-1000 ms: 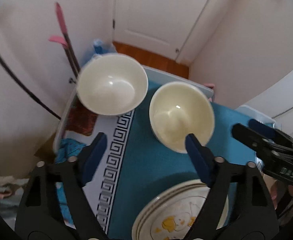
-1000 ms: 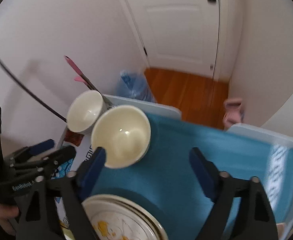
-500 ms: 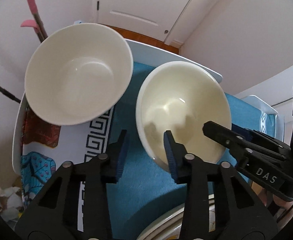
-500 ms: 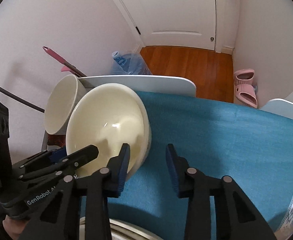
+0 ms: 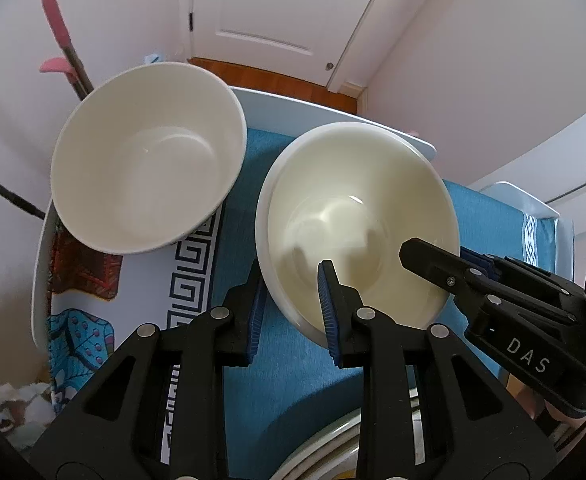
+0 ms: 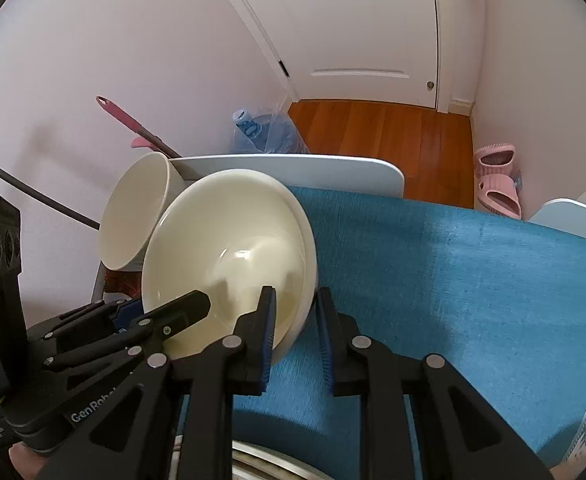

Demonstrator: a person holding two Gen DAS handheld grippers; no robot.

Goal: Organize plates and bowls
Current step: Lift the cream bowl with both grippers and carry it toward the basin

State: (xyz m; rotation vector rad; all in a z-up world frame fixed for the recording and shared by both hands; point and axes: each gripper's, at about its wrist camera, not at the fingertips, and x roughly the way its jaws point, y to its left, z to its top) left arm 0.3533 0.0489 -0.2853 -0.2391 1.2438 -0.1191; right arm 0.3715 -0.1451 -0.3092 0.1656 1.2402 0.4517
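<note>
A cream bowl sits on the blue tablecloth; it looks like two nested bowls. My left gripper is shut on its near left rim, one finger inside, one outside. My right gripper is shut on its right rim in the same way; the bowl shows there too. A deeper white bowl stands to the left, also in the right wrist view. The rim of a stack of plates shows at the bottom.
The white table edge lies just behind the bowls. A pink-handled tool leans on the wall at left. A water bottle, wooden floor and pink slippers lie beyond. A patterned cloth covers the table's left part.
Both grippers moved forward to the cream bowl and closed from wide open onto its rim, one on each side.
</note>
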